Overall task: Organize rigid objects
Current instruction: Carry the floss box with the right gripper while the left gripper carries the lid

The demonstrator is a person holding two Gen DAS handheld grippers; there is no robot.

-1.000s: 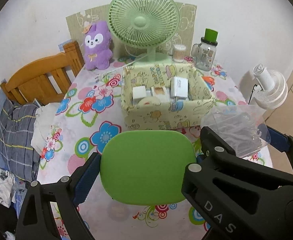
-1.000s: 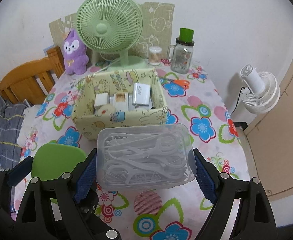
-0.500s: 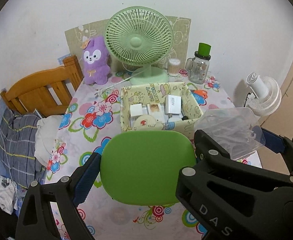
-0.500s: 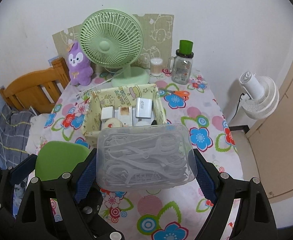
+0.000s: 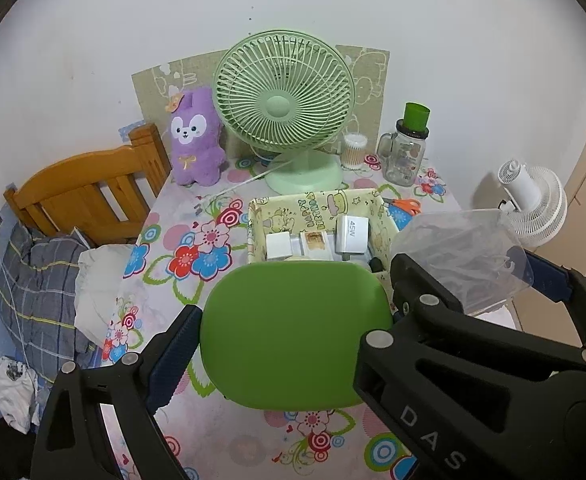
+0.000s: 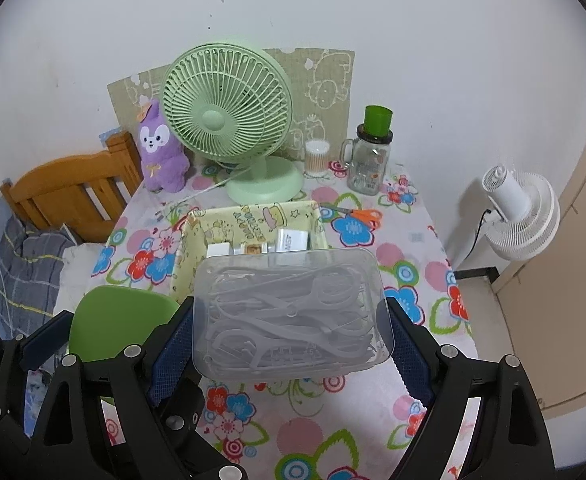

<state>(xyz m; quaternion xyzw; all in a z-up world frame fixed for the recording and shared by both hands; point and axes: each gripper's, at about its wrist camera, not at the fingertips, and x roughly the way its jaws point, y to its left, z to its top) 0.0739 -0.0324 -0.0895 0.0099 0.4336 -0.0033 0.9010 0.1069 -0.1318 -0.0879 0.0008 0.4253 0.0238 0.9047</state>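
Note:
My left gripper is shut on a flat green case, held above the flowered table. My right gripper is shut on a clear plastic box of white pieces; that box also shows in the left wrist view. The green case shows at the lower left of the right wrist view. A yellow cartoon-print box sits mid-table with white chargers and small boxes inside; it also shows in the right wrist view. Both held things hang in front of and above it.
A green desk fan, purple plush, cotton-swab jar and glass mug jar stand at the table's back. Orange scissors lie right of the box. A wooden chair stands left, a white fan right.
Both grippers have pulled back and up from the yellow box with their loads still held; the table and box look smaller and farther.

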